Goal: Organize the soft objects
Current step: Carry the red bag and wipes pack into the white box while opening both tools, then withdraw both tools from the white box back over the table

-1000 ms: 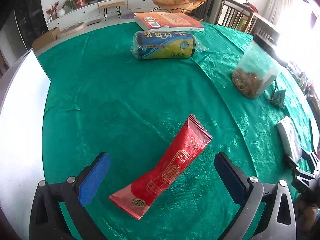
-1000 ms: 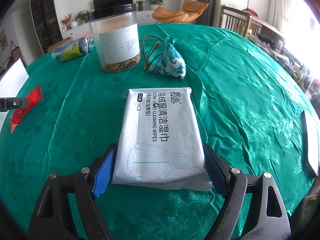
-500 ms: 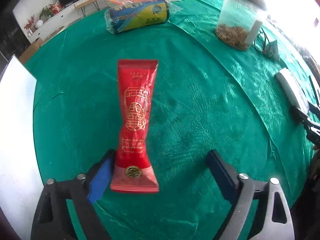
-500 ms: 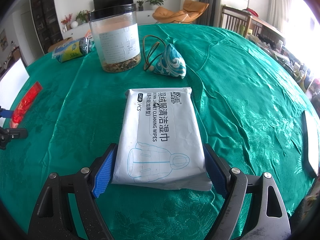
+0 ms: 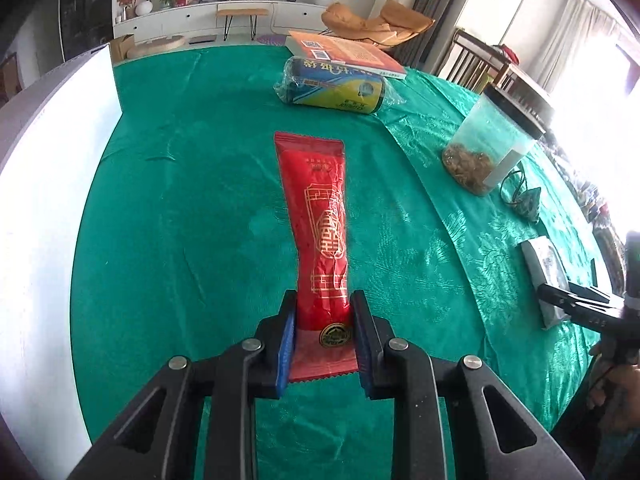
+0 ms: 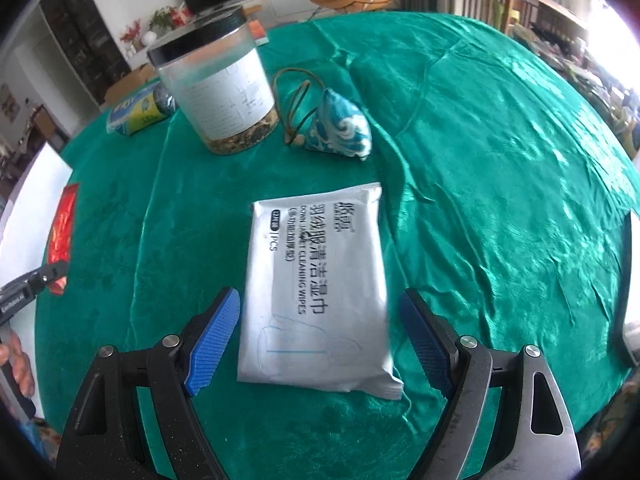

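Observation:
My left gripper (image 5: pixel 323 320) is shut on the near end of a long red snack packet (image 5: pixel 320 216), which points away over the green tablecloth. The packet also shows in the right wrist view (image 6: pixel 62 228). My right gripper (image 6: pixel 320 340) is open, its blue pads on either side of a white pack of cleaning wipes (image 6: pixel 316 284) that lies flat; whether the pads touch it I cannot tell. A blue patterned fabric pouch (image 6: pixel 340 128) with a cord lies beyond the wipes. The wipes also show at the right in the left wrist view (image 5: pixel 546 276).
A clear jar with a black lid (image 6: pixel 220 92) stands behind the wipes. A blue and yellow wrapped roll (image 5: pixel 336 86) and an orange book (image 5: pixel 344 54) lie at the far side. A white board (image 5: pixel 44 184) borders the table's left edge.
My left gripper has closed on the red packet, which turned from diagonal to pointing straight away. My right gripper has tilted and the wipes look slightly rotated between its pads.

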A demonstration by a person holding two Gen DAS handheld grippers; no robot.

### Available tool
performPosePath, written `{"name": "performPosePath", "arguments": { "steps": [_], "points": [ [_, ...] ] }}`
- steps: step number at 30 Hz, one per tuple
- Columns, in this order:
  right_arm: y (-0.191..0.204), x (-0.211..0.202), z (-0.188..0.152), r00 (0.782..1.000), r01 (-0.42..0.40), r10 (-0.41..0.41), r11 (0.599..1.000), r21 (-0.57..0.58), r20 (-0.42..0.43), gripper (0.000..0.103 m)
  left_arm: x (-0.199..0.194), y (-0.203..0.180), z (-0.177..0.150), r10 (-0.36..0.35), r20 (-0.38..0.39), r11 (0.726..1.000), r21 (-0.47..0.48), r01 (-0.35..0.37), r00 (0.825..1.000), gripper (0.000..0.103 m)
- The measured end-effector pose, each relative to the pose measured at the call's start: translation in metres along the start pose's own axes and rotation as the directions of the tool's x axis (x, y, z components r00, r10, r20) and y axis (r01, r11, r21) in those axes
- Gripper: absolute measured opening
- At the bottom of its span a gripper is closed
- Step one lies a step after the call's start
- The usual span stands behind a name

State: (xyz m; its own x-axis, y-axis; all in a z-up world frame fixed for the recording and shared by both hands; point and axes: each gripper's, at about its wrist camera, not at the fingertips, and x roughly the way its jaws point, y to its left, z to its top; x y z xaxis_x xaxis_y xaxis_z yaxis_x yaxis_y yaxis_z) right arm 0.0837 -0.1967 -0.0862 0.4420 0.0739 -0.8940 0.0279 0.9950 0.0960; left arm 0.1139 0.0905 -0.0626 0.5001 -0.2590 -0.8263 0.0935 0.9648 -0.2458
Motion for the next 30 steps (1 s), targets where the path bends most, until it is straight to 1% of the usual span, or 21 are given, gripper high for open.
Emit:
{"name": "performPosePath", "arguments": {
  "steps": [1,3,4,6,8,10,11,13,15,17,18,19,20,21,22,23,24,26,27,29,30],
  "points": [
    [0.003,-0.001,0.000,1.000,0.025,-0.025,1.000,-0.019,0.007,0.069,-0.006,0.000,-0.001,-0.013,0.013,1.000,-0.007,0.013,1.000,0.025],
    [0.007,-0.007,-0.002,0.999,0.043,-0.043,0.999,-0.018,0.004,0.067,-0.025,-0.001,-0.004,-0.032,0.046,0.999,-0.017,0.033,0.998,0.025],
    [0.010,-0.014,-0.004,0.999,0.026,-0.026,1.000,-0.006,0.021,0.067,-0.038,0.001,-0.004,-0.049,0.069,0.998,-0.028,0.051,0.996,0.025],
    [0.022,-0.035,-0.004,0.997,-0.037,0.037,0.999,0.000,0.062,0.067,-0.067,0.009,-0.004,-0.085,0.114,0.994,-0.054,0.092,0.990,0.025],
    [0.047,-0.061,0.002,0.987,-0.126,0.127,0.992,-0.022,0.099,0.067,-0.097,0.019,-0.002,-0.095,0.160,0.991,-0.079,0.109,0.982,0.026],
    [0.087,-0.087,0.011,0.965,-0.223,0.232,0.971,-0.081,0.121,0.067,-0.130,0.038,-0.003,-0.063,0.203,0.992,-0.097,0.084,0.977,0.026],
    [0.111,-0.101,0.015,0.949,-0.272,0.286,0.955,-0.119,0.130,0.067,-0.147,0.049,-0.005,-0.027,0.226,0.993,-0.106,0.052,0.974,0.026],
    [0.162,-0.126,0.021,0.908,-0.371,0.399,0.908,-0.198,0.129,0.067,-0.180,0.076,-0.012,0.055,0.259,0.990,-0.143,-0.018,0.964,0.026],
    [0.217,-0.147,0.024,0.857,-0.463,0.505,0.843,-0.274,0.103,0.067,-0.206,0.107,-0.024,0.153,0.265,0.975,-0.198,-0.101,0.952,0.026],
    [0.273,-0.163,0.017,0.807,-0.533,0.587,0.771,-0.348,0.063,0.067,-0.226,0.135,-0.038,0.274,0.244,0.945,-0.247,-0.213,0.930,0.028],
    [0.300,-0.168,0.012,0.783,-0.565,0.621,0.732,-0.380,0.034,0.067,-0.231,0.149,-0.046,0.340,0.219,0.921,-0.273,-0.278,0.914,0.029],
    [0.324,-0.169,0.006,0.757,-0.599,0.654,0.692,-0.403,-0.003,0.068,-0.234,0.162,-0.054,0.415,0.185,0.887,-0.301,-0.351,0.891,0.045],
    [0.345,-0.168,-0.001,0.724,-0.643,0.688,0.647,-0.410,-0.050,0.070,-0.234,0.173,-0.062,0.490,0.144,0.844,-0.325,-0.427,0.859,0.082],
    [0.363,-0.162,-0.006,0.681,-0.696,0.724,0.596,-0.400,-0.108,0.071,-0.232,0.183,-0.070,0.560,0.107,0.797,-0.343,-0.498,0.822,0.099],
    [0.377,-0.154,-0.011,0.644,-0.739,0.747,0.551,-0.387,-0.165,0.075,-0.231,0.190,-0.078,0.610,0.096,0.759,-0.357,-0.544,0.787,0.102],
    [0.385,-0.146,-0.016,0.639,-0.749,0.744,0.544,-0.378,-0.196,0.075,-0.230,0.194,-0.084,0.646,0.085,0.728,-0.366,-0.579,0.759,0.102],
    [0.386,-0.138,-0.020,0.649,-0.743,0.734,0.556,-0.374,-0.199,0.075,-0.227,0.196,-0.087,0.655,0.077,0.720,-0.366,-0.590,0.752,0.102],
    [0.372,-0.126,-0.025,0.668,-0.723,0.725,0.580,-0.376,-0.166,0.075,-0.225,0.192,-0.088,0.627,0.106,0.744,-0.374,-0.554,0.771,0.102],
    [0.358,-0.119,-0.025,0.697,-0.693,0.704,0.611,-0.383,-0.138,0.075,-0.225,0.187,-0.086,0.610,0.133,0.760,-0.378,-0.529,0.781,0.102],
    [0.326,-0.101,-0.027,0.772,-0.605,0.631,0.695,-0.388,-0.072,0.075,-0.222,0.167,-0.078,0.553,0.203,0.809,-0.361,-0.463,0.808,0.102],
    [0.307,-0.090,-0.023,0.816,-0.541,0.577,0.745,-0.392,-0.031,0.075,-0.221,0.153,-0.073,0.517,0.243,0.838,-0.340,-0.427,0.821,0.102]
  ]
}}
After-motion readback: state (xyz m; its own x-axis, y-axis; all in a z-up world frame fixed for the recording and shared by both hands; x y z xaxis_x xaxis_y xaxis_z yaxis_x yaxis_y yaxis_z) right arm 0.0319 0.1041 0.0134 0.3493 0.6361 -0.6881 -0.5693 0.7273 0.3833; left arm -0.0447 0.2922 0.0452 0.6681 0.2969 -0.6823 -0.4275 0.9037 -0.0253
